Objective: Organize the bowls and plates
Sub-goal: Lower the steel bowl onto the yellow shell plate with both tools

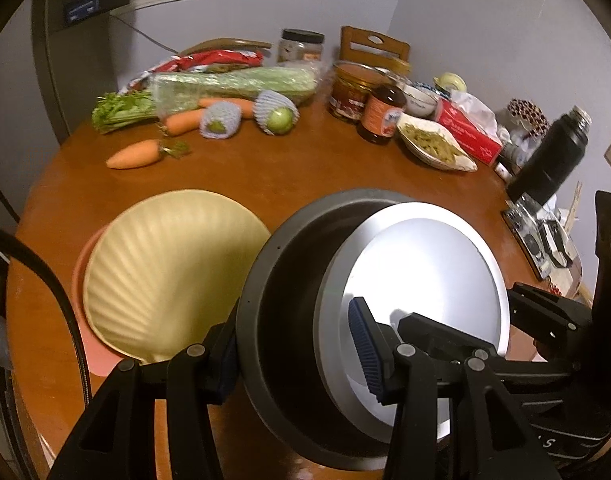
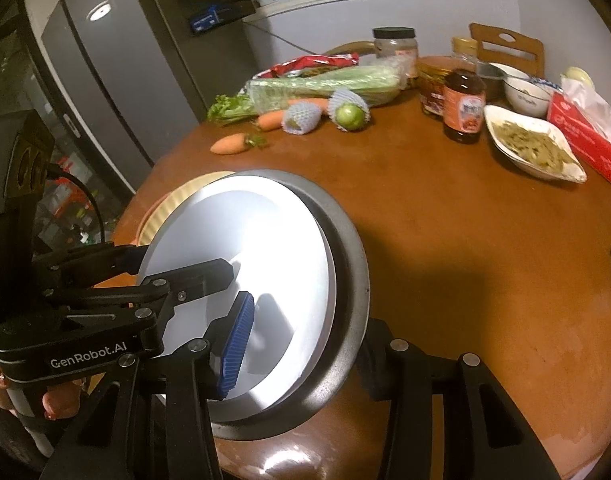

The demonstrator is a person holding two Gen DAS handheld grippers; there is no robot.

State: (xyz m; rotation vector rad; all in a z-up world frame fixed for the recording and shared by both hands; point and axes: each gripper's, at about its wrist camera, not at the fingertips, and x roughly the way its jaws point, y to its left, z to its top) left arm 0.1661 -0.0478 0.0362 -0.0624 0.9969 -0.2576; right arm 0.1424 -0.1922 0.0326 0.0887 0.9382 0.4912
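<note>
Left wrist view, left gripper (image 1: 301,344) pinching dark grey bowl (image 1: 281,280) rim, white plate (image 1: 425,264) nested inside, lower centre of frame, right gripper (image 2: 301,344) clamped on opposite rim, yellow shell plate (image 1: 173,276) left on wooden table (image 1: 313,160).

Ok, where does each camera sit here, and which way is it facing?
Left wrist: on the left gripper, looking down across the table; it clamps the left rim of the grey bowl; the right gripper shows opposite.
Right wrist: on the right gripper, facing much the same way, clamping the right rim; the left gripper and a hand show.
Shared: bowl, white plate, yellow shell plate, carrot.
</note>
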